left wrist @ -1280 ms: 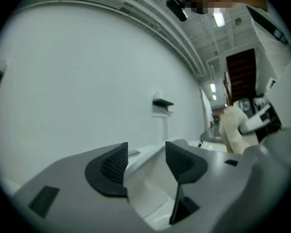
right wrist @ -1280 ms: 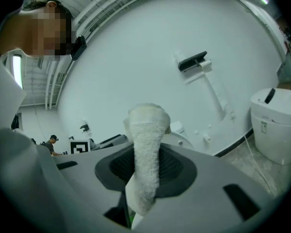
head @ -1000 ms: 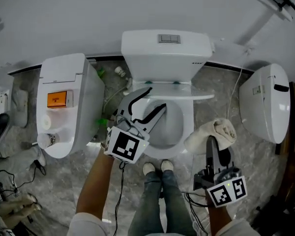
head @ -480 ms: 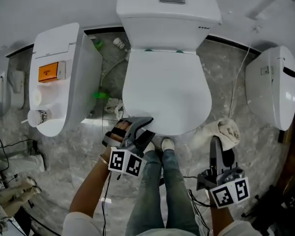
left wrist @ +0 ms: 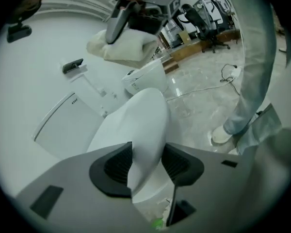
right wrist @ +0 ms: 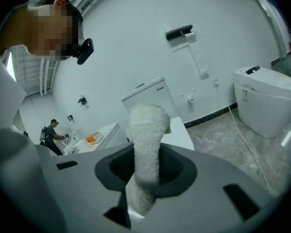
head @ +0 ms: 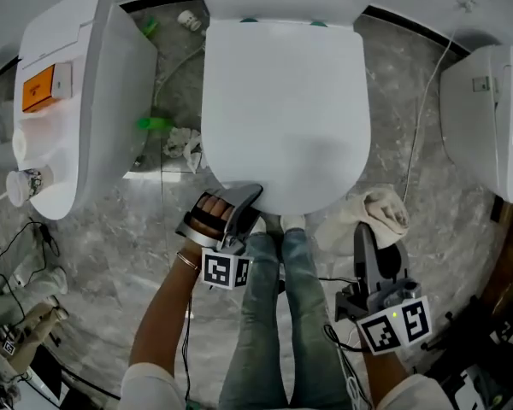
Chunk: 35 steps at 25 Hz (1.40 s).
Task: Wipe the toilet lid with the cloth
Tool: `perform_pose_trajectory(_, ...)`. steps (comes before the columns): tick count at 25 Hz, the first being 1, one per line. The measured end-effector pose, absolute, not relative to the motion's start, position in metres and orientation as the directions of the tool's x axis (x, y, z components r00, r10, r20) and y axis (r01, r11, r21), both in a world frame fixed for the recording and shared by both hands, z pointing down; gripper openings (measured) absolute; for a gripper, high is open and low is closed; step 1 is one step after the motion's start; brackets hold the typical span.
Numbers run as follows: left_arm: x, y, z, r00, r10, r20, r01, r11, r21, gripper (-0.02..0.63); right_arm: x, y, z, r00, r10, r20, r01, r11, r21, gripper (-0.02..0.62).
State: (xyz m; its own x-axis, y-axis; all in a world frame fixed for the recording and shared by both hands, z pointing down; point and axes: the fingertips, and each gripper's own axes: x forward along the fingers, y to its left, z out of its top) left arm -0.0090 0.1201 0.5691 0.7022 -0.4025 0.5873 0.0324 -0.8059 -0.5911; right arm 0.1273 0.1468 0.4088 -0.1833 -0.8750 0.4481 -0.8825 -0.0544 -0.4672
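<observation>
White oval plastic toilet lid (head: 282, 109) down flat, mid head view. At its front rim, left gripper (head: 244, 203): jaws astride the edge, just been opening, loose rather than pinching. Just right of that rim, cream terry cloth (head: 376, 216), clamped tight in right gripper (head: 365, 237), above grey marbled floor (head: 103, 237).

Left forearm (head: 164, 314) extended. My left tongs (head: 244, 202) point forward and down; their jaws have just been opening and stand apart astride the front rim of the toilet lid (head: 282, 101). My right tongs (head: 364, 234) angle downward, jaws clamped on the cloth (head: 381, 212).
</observation>
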Motion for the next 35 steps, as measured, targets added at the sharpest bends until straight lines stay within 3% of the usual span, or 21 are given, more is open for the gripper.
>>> perform_pose_trajectory(8, -0.005, 0.120, 0.590, 0.761, -0.503, 0.410, -0.070, -0.692, -0.718, 0.193, 0.120, 0.161, 0.459, -0.198, -0.837, 0.509, -0.879, -0.078, -0.470, 0.086)
perform_pose_trajectory(15, -0.036, 0.142, 0.599, 0.702, -0.444, 0.556, -0.103, -0.837, -0.538, 0.196, 0.098, 0.154, 0.444, -0.239, -0.812, 0.533, -0.874, -0.058, -0.482, 0.086)
perform_pose_trajectory(17, -0.052, 0.151, 0.586, 0.690, -0.455, 0.563, -0.168, -0.857, -0.487, 0.196, 0.096, 0.146, 0.435, -0.252, -0.806, 0.535, -0.881, -0.037, -0.471, 0.086)
perform_pose_trajectory(19, -0.066, 0.144, 0.557, 0.665, -0.514, 0.542, -0.313, -0.851, -0.423, 0.195, 0.092, 0.134, 0.430, -0.265, -0.798, 0.542, -0.893, -0.009, -0.450, 0.086)
perform_pose_trajectory(23, -0.093, 0.074, 0.481, 0.532, -0.713, 0.457, -0.736, -0.656, -0.168, 0.193, 0.071, 0.074, 0.438, -0.290, -0.783, 0.550, -0.894, 0.016, -0.448, 0.086)
perform_pose_trajectory(25, -0.100, 0.025, 0.459, 0.466, -0.761, 0.452, -0.856, -0.517, 0.011, 0.160, 0.051, 0.025, 0.446, -0.313, -0.778, 0.545, -0.888, 0.036, -0.459, 0.086)
perform_pose_trajectory(27, -0.103, -0.020, 0.455, 0.444, -0.757, 0.480, -0.894, -0.411, 0.179, 0.114, 0.030, -0.025, 0.459, -0.339, -0.766, 0.547, -0.878, 0.049, -0.476, 0.086)
perform_pose_trajectory(29, -0.107, -0.063, 0.458, 0.411, -0.759, 0.505, -0.911, -0.318, 0.263, 0.016, 0.007, -0.071, 0.482, -0.364, -0.734, 0.573, -0.875, 0.058, -0.481, 0.086)
perform_pose_trajectory(35, -0.134, -0.161, 0.490, 0.265, -0.775, 0.574, -0.963, -0.238, 0.124, 0.012, -0.043, -0.170, 0.549, -0.414, -0.627, 0.660, -0.883, 0.101, -0.458, 0.086)
